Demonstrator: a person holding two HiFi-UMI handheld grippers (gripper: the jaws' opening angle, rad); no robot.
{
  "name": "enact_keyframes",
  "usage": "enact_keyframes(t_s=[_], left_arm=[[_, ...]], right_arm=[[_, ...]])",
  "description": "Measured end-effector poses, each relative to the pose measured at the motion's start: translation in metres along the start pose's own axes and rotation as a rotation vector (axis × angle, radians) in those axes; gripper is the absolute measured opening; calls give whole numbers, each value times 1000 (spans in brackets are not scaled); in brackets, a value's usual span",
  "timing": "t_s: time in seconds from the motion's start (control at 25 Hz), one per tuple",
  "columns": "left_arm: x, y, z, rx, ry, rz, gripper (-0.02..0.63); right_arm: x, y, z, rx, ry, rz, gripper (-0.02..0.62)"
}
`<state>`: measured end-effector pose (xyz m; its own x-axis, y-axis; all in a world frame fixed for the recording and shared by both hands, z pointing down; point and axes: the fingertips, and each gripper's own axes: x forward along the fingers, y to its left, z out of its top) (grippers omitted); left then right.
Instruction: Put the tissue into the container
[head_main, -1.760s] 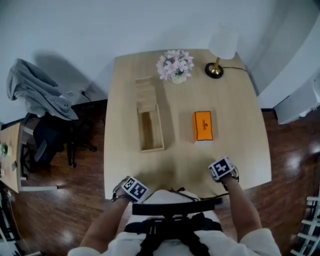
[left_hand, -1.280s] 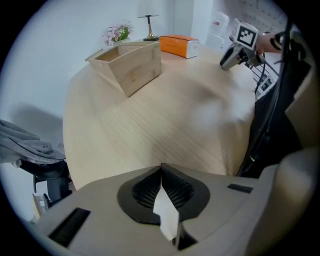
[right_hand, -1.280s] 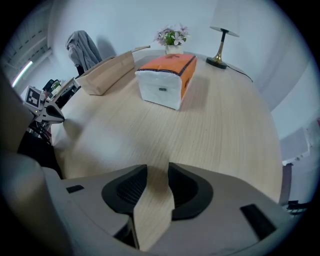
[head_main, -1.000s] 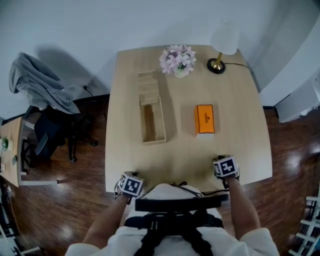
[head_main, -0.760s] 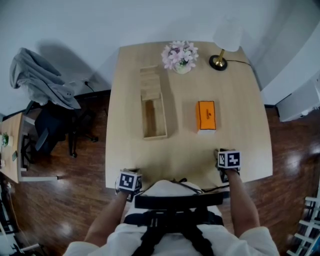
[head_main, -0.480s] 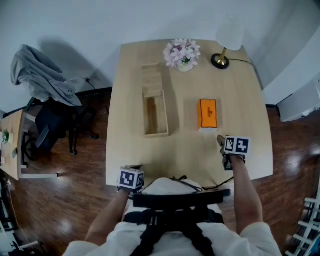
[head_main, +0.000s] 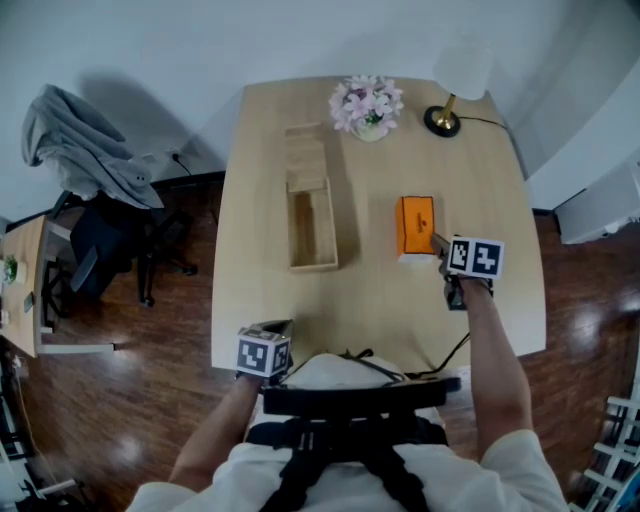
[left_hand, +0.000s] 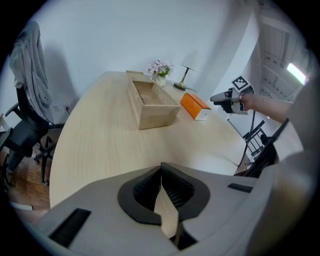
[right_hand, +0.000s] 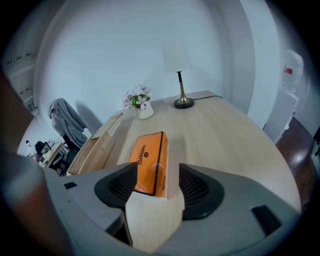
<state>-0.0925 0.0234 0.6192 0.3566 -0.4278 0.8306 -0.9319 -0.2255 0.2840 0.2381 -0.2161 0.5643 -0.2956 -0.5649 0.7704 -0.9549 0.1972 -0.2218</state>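
My right gripper (right_hand: 156, 186) is hovering with its jaws partway apart, having just been opening, and the orange rectangular tissue box (right_hand: 149, 161) is showing between them, ungripped. My left gripper (left_hand: 162, 189) is hanging, jaws pressed together on nothing. The box is lying on the pale wooden table (head_main: 370, 300), right of the open oblong wooden container (head_main: 312, 225).

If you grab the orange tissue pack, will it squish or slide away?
The orange tissue pack has straight edges, so it probably keeps its shape but may dent. Lying flat on the smooth table, it should slide, not tip. It's likely light.
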Motion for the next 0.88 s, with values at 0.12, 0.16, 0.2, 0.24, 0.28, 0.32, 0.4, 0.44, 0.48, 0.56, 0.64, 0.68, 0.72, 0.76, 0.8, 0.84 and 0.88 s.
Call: enact_keyframes(t_s=[0.12, 0.16, 0.2, 0.24, 0.28, 0.32, 0.4, 0.44, 0.48, 0.56, 0.64, 0.68, 0.72, 0.76, 0.8, 0.84, 0.88], left_arm=[[-4, -5, 8, 5, -22, -15, 0], [-4, -6, 9, 4, -26, -18, 0], [-5, -7, 10, 2, -29, -20, 0], [-5, -7, 10, -2, -30, -21, 0], [-5, -8, 9, -5, -29, -22, 0], [-4, -8, 9, -8, -27, -22, 0], [-4, -8, 6, -14, -26, -27, 0], [-4, -8, 5, -17, -27, -29, 0], [-4, -7, 4, -19, -27, -30, 0], [-5, -7, 2, -23, -26, -32, 0], [-6, -7, 0, -30, -24, -35, 0], [-7, -7, -1, -33, -24, -35, 0], [-8, -6, -2, -38, -23, -34, 0], [-8, -5, -3, -43, -23, -32, 0], [-9, -4, -5, -46, -22, -31, 0], [-9, -3, -6, -49, -21, -31, 0], [-10, -2, -6, -51, -20, -30, 0]], right_arm=[[4, 18, 12, -23, -20, 17, 300], [6, 22, 15, -31, -23, 19, 326], [8, 25, 17, -42, -21, 20, 357], [11, 29, 18, -52, -16, 25, 375], [14, 32, 18, -61, -8, 30, 384], [18, 34, 17, -68, 1, 30, 401], [26, 36, 13, -79, 24, 19, 425], [30, 37, 10, -84, 36, 13, 435], [34, 37, 8, -90, 48, 8, 443], [42, 39, 6, -107, 70, -3, 453], [52, 39, 3, -125, 96, -22, 459], [57, 39, 2, -133, 108, -31, 459], [61, 41, 1, -136, 116, -32, 459], [66, 44, 0, -135, 122, -23, 459], [70, 47, -2, -132, 130, -14, 459], [74, 46, -4, -130, 144, -20, 459], [77, 42, -7, -131, 162, -40, 459]])
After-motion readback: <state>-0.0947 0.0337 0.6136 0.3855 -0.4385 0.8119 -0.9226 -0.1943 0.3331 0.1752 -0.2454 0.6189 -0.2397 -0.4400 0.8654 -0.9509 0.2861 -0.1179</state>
